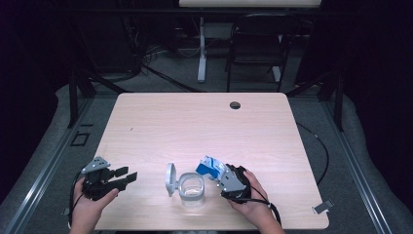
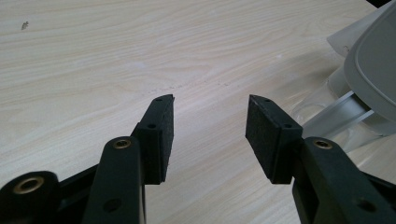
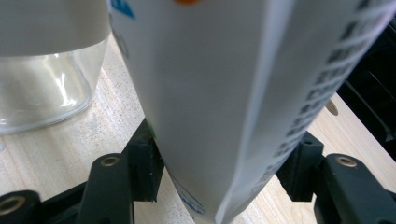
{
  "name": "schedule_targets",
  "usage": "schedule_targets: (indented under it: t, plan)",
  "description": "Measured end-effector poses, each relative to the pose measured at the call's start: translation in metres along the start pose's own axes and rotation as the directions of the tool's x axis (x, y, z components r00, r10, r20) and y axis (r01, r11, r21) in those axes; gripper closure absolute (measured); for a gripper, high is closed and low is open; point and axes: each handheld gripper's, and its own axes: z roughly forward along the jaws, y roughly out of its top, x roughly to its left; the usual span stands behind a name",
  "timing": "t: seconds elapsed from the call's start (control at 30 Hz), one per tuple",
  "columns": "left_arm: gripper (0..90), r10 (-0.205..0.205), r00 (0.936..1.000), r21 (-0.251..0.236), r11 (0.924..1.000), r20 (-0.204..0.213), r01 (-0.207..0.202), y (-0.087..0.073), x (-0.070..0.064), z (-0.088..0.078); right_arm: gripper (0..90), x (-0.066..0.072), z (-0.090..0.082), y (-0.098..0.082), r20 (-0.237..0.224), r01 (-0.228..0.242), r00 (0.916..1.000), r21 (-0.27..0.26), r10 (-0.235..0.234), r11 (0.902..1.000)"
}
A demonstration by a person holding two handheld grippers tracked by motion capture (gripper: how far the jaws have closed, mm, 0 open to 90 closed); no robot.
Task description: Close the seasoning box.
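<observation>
Right tongs (image 3: 224, 182): pinched on a white-and-blue carton (image 3: 224, 93), jaws pressed against its two sides, the carton tilted toward the jar in the high view. Item held low above the bench (image 3: 56, 140), just right of the jar.

Jar (image 1: 192, 189): clear glass, square-shouldered, standing on the bench between the two tongs, close to the left of the right tongs (image 1: 229, 183). Appeared empty, though the contents could not be told for certain. Hinged grey lid (image 1: 170, 178) swung open and standing on edge at the jar's left side.

Left tongs (image 2: 210, 135): spread wide, nothing between the pads, resting low over bare bench well left of the jar. Lid edge and jar (image 2: 327, 116) lay just beyond the right jaw in the left gripper view.

Progress, as judged: lid already open and carton (image 1: 210, 168) already grasped and brought beside the jar. Left to do: bring the carton's mouth over the jar opening and tip it further, then set the carton down and close the lid. Early-to-middle stage.
</observation>
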Motion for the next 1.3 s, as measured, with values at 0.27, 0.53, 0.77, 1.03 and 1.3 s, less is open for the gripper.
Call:
schedule_targets:
  t: [0.27,0.53,0.77,1.03,1.3]
  plan:
    - [52.4,-0.001,1.0,-0.001,1.0,0.0,0.001,0.0,0.0,0.0,42.1,0.009,0.003,0.001,0.005,0.058,0.9983,-0.003,-0.058,0.9983]
    - [52.4,-0.003,1.0,-0.001,1.0,0.0,0.003,0.0,0.0,0.0,42.2,0.01,0.003,0.001,0.016,0.089,0.9959,0.009,-0.089,0.996]
    - [52.4,-0.003,1.0,-0.001,1.0,0.0,0.003,0.0,0.0,0.0,42.3,0.01,0.003,0.001,0.023,0.111,0.9936,0.016,-0.111,0.9937]
    - [52.4,-0.002,1.0,-0.003,1.0,0.001,0.002,0.0,0.0,0.0,42.3,0.011,0.001,0.003,0.049,0.144,0.9882,0.027,-0.145,0.9892]
    - [52.4,-0.009,1.0,-0.012,0.9999,-0.001,0.009,0.0,0.002,-0.001,42.4,0.01,-0.002,0.005,0.077,0.175,0.9812,0.028,-0.177,0.9842]
